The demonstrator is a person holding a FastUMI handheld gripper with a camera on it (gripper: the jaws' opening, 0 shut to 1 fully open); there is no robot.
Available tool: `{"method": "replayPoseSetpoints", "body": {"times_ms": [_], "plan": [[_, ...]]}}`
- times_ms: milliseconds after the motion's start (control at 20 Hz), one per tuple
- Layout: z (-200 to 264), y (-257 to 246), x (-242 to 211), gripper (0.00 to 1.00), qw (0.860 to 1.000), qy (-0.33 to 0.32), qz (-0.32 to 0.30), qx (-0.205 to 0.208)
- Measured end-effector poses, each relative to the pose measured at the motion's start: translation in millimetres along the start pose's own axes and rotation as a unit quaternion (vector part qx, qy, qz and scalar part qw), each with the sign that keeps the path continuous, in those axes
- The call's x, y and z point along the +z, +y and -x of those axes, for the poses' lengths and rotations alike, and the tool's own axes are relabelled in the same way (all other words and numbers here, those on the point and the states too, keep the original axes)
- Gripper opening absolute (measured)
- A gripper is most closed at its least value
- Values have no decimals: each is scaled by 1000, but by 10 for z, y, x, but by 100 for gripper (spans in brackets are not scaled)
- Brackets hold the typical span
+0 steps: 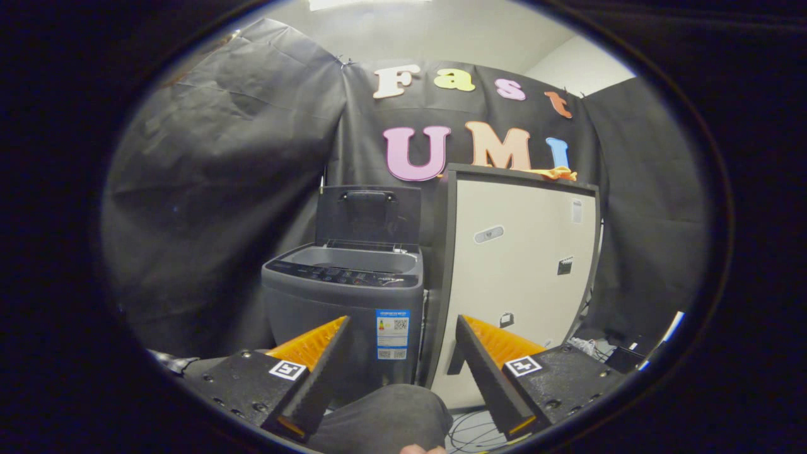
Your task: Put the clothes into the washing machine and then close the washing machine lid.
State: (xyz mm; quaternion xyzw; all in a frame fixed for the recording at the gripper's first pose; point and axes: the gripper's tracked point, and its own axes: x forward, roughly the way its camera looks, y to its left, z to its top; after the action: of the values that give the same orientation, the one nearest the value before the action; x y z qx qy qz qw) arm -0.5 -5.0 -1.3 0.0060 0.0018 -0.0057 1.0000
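Hovering with fingers apart and empty, the gripper faces the washing machine, lid upright at 12 o'clock, cabinet at 2.

Washer matt grey plastic; cabinet smooth cream; finger pads ribbed orange.

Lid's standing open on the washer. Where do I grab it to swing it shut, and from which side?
Take the dark handle near the top edge of the raised lid, coming from the front over the washing machine. It faces you, far from the hinge, so pulling forward-down likely closes it. The gripper is open, empty.
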Motion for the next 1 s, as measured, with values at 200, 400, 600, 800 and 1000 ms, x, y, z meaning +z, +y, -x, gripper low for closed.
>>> {"method": "replayPoseSetpoints", "body": {"times_ms": [200, 400, 600, 800, 1000], "plan": [[3, 8, 5, 99, 1000, -1, 1, 0], [-1, 7, 7, 99, 1000, -1, 3, 1], [-5, 1, 36, 99, 1000, -4, 6, 0], [-55, -57, 140, 99, 1000, -13, 10, -5], [-184, -168, 222, 99, 1000, -14, 10, -12]]}}
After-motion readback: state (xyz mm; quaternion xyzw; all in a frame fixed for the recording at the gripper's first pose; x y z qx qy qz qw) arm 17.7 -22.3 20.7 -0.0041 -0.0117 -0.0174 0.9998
